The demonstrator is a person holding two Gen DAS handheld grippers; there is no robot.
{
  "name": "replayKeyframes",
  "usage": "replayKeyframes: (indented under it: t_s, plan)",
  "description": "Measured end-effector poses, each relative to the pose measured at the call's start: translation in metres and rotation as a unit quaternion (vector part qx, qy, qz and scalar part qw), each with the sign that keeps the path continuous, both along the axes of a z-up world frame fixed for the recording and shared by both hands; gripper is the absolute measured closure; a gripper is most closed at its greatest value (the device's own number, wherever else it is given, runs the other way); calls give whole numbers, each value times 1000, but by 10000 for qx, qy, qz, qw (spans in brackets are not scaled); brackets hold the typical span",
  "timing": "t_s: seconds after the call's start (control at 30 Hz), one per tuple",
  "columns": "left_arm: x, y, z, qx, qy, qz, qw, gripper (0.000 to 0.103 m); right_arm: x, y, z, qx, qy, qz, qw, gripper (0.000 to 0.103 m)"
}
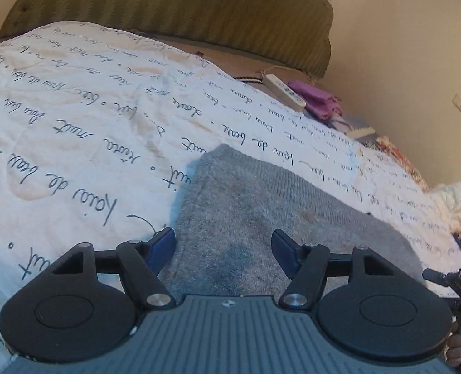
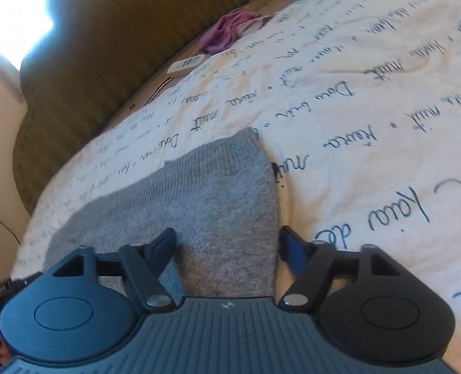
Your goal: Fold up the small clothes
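the left gripper (image 1: 224,246) has its jaws spread wide with nothing held between them; its blue pads (image 1: 163,244) stand one over the white blanket and one over grey knit, and whether either touches the fabric cannot be told. the right gripper (image 2: 227,243) also has its jaws wide apart, gripping nothing, straddling the right-hand edge of the same garment, with the left finger above the knit and the right finger above the blanket just beside that edge.

the grey knit garment (image 1: 261,205) lies flat on the bed, spread out between the two grippers (a ribbed band shows along its far edge in both views). under it is a white blanket (image 1: 74,118) printed with dark handwritten script, lightly creased.

beyond the blanket, near the far edge of the bed, a white remote control (image 1: 285,92) lies just beside a crumpled purple cloth (image 1: 316,98). an olive ribbed cushion (image 1: 183,9) stands behind them. more cloth items are heaped at the right edge of the left wrist view, too blurred to tell apart. no containers show in either view.
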State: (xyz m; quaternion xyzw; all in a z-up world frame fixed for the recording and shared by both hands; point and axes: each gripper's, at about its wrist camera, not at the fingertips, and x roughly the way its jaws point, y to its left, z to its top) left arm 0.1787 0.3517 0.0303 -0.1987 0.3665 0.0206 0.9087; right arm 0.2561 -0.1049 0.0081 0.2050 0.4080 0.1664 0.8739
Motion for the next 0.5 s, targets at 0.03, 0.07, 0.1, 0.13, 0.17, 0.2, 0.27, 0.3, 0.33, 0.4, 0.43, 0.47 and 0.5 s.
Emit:
replayKeyframes:
  t_s: [0.03,0.07,0.1,0.13,0.17,0.2,0.27,0.3,0.33,0.4,0.43,0.47,0.5]
  plan:
    - [4,-3,-5,161,120,-67,9998,63,1,4,0,-72,33,75,9999,79]
    - [6,-4,-9,316,219,-115,9992,94,-1,3,0,-21,4,57,10000,81]
    - [5,-4,-11,440,221,-119,9987,91,-3,0,1,7,-50,39,10000,87]
    - [3,-4,-12,506,183,-109,9985,91,-4,-4,1,36,-77,-8,10000,88]
    - [0,-2,-11,573,177,-38,9982,90,-5,-9,0,127,-60,-67,9999,88]
    - [-3,0,-12,616,203,-4,9979,90,-5,-15,-4,280,14,-125,9995,89]
    - [-5,2,-18,684,205,-36,9974,88,-1,-22,-14,658,178,-189,9975,88]
    - [-6,2,-18,701,179,-7,9974,88,-3,-25,-16,755,134,-229,9968,86]
    - [-6,1,-15,715,202,19,9972,87,-5,-25,-14,810,141,-280,9962,81]
    - [-10,-1,-4,644,281,74,9975,85,-12,-27,-3,780,174,-429,9959,71]
    - [-15,-2,4,616,245,103,9977,84,-19,-27,6,671,17,-507,9965,63]
    - [-21,-5,14,626,118,118,9979,79,-27,-26,16,528,-261,-577,9966,58]
    - [-29,-7,25,687,-92,171,9975,79,-35,-25,27,405,-562,-626,9956,42]
